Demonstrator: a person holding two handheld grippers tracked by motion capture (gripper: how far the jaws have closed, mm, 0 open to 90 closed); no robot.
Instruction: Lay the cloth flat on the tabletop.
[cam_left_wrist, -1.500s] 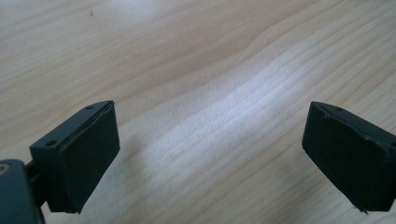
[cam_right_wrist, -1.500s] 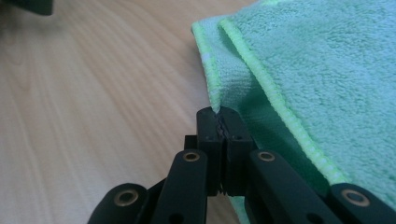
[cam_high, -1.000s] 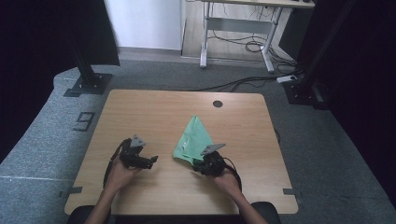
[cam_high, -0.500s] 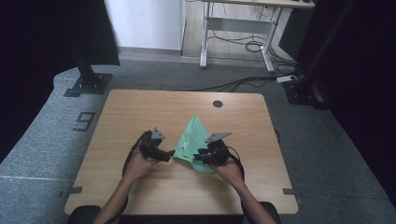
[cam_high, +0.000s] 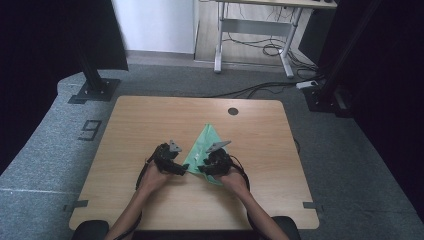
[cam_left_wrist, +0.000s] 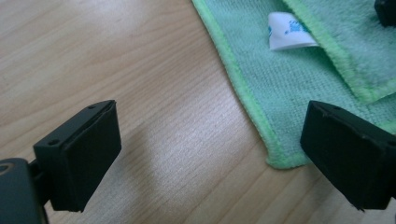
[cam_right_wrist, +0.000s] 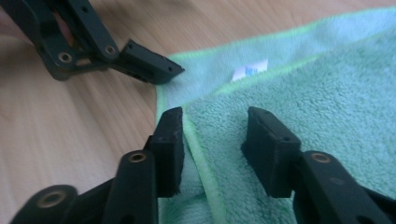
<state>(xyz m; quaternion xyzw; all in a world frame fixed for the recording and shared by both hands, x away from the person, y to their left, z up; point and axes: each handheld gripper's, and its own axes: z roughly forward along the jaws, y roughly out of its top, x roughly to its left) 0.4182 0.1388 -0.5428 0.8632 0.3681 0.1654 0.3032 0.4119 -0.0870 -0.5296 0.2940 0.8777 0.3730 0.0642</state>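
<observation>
A green microfibre cloth (cam_high: 206, 140) lies folded into a triangle on the wooden table (cam_high: 150, 120), its point away from me. Its near left corner (cam_left_wrist: 280, 158) sits between the wide-open jaws of my left gripper (cam_left_wrist: 212, 158), close to the right pad and untouched. A white label (cam_left_wrist: 289, 37) shows on the lower layer. My right gripper (cam_right_wrist: 217, 140) hovers over the hemmed edge of the folded top layer (cam_right_wrist: 299, 93). Its jaws have just been opening, and the hem lies between them without being pinched. In the high view the left gripper (cam_high: 184, 169) and the right gripper (cam_high: 201, 168) nearly meet, tip to tip.
The table has a round cable hole (cam_high: 233, 111) at the back. Bare wood (cam_high: 125, 150) spreads left of the cloth and along the front edge. A black stand (cam_high: 95, 85) and a desk frame (cam_high: 250, 45) rise from the floor beyond the table.
My left hand has moved right, up to the cloth's near corner. The right gripper's jaws have spread apart and it has shifted slightly left over the cloth.
</observation>
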